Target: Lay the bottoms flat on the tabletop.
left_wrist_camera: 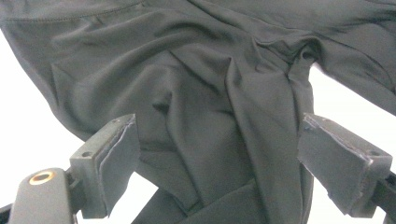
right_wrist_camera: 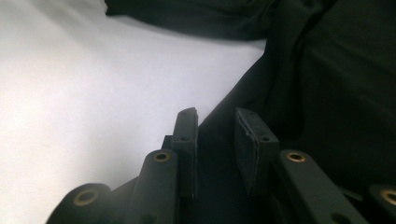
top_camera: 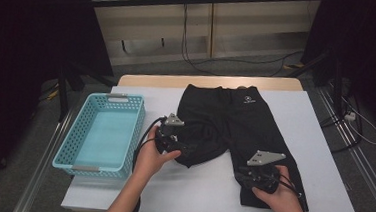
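Note:
A pair of black trousers [top_camera: 235, 122] lies flat on the white table [top_camera: 194, 196], waistband at the far side, the left leg bunched up. My left gripper [top_camera: 183, 150] is at that bunched leg. In the left gripper view its jaws [left_wrist_camera: 217, 121] stand wide apart, open, with rumpled black cloth [left_wrist_camera: 201, 93] between the pads and neither pad pressing on it. My right gripper [top_camera: 242, 176] rests low on the inner edge of the right leg. Its jaws [right_wrist_camera: 215, 112] leave a narrow gap over the cloth's edge [right_wrist_camera: 299, 93], and the pads do not pinch it.
An empty turquoise plastic basket [top_camera: 65, 142] stands at the table's left side, close to my left hand. Bare white tabletop [right_wrist_camera: 93, 93] lies between the two trouser legs and along the front edge. Cables run over the floor beyond the table.

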Motion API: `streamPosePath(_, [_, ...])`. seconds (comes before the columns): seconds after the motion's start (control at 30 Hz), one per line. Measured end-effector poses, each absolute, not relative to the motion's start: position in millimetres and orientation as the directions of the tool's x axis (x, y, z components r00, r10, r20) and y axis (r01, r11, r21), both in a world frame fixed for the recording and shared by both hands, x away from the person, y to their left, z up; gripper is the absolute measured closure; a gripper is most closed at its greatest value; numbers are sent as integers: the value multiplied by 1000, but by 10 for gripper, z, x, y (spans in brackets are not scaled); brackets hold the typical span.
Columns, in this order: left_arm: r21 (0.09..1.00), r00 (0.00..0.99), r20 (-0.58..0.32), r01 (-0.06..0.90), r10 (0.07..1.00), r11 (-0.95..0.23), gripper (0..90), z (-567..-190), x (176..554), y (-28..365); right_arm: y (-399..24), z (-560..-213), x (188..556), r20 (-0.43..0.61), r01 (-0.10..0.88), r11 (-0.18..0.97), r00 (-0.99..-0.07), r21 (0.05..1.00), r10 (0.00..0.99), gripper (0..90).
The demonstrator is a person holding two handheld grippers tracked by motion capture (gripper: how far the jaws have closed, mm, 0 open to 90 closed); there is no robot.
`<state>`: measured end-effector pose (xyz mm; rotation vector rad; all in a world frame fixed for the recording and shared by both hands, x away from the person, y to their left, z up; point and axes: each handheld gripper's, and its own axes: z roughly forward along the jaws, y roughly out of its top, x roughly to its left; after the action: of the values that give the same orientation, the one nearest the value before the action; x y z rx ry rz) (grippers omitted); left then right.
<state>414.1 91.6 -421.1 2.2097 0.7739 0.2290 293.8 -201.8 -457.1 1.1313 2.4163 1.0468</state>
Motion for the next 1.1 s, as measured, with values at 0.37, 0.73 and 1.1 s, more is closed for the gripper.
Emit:
streamPosePath(0.37, [726,795,-84,461,601,-509,139,-4196,4139,928,-2025,-4485,2898,123,559,414,-688,718,715,893])
streamPosePath(0.73, [720,796,-74,459,600,-520,138,-4196,4146,931,-2172,-4446,2925,112,566,351,-626,746,771,622])
streamPosePath(1.1, [708,796,-53,455,603,-539,133,-4213,4163,965,-2442,-4478,3015,70,588,293,-516,754,854,426])
